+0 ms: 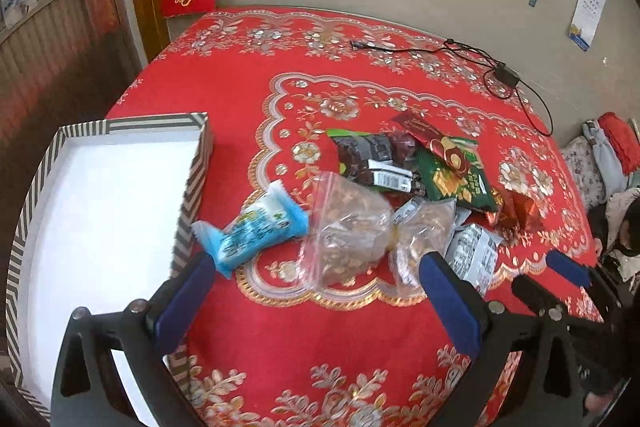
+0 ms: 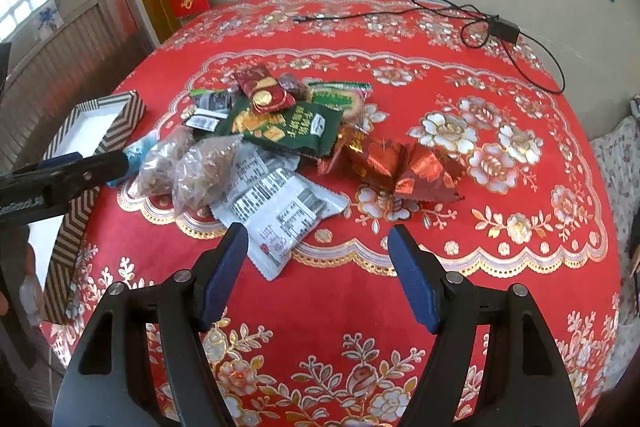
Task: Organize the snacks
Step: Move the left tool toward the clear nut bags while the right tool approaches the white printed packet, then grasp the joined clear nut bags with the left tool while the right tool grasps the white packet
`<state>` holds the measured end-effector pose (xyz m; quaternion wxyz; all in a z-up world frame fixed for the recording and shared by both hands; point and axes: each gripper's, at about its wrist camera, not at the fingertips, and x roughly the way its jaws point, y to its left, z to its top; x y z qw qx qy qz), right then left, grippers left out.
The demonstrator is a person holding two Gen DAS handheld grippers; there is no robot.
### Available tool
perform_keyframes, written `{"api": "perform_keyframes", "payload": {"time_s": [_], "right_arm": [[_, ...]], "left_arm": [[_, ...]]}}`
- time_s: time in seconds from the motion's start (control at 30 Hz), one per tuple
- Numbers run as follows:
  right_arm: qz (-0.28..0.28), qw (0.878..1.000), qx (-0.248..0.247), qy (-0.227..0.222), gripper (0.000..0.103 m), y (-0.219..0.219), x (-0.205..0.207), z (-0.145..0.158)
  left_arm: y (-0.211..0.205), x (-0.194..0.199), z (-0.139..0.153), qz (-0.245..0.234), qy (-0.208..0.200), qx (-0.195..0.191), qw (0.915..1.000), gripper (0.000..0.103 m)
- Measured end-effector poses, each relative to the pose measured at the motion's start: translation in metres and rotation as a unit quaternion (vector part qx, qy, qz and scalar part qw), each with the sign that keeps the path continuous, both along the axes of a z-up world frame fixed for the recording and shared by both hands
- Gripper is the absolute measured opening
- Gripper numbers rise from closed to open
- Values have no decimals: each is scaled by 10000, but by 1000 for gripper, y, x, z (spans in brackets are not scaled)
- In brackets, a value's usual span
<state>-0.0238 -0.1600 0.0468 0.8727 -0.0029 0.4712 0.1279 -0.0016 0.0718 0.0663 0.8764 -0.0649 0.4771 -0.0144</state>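
Both grippers, left gripper [image 1: 316, 287] and right gripper [image 2: 316, 259], spread, empty. We risk slippery clear bags [image 1: 348, 227] beside striped box [image 1: 196, 163] sliding out, dragging neighbours.

Tablecloth [image 2: 520, 99]: glossy red cloth, metallic gold-silver floral print. Zip bags [image 1: 348, 223]: clear, crinkled plastic. Red candy wrappers [image 2: 396, 167]: shiny foil. Striped box [image 1: 192, 183]: matt cardboard, smooth white interior. Fingers [image 2: 412, 279]: matt blue pads, black plastic.

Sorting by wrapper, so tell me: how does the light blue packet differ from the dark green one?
The light blue packet lies apart beside the striped box; the dark green packet sits within the pile, a red packet overlapping it. The blue looks plump, the green flat. Both lie on the red tablecloth.
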Motion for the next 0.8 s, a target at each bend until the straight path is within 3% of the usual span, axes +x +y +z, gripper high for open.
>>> {"api": "perform_keyframes", "payload": {"time_s": [0.3,0.47,0.8], "right_arm": [[182,9998,40,65,73,10,3,-6],[132,9999,-20,109,73,3,4,-7],[-52,9985,263,470,73,-4,13,-17]], "left_arm": [[17,2,-6,348,165,-214,9990,103],[3,6,-4,19,34,174,9998,103],[-10,10,-8,-350,147,219,9990,103]]}}
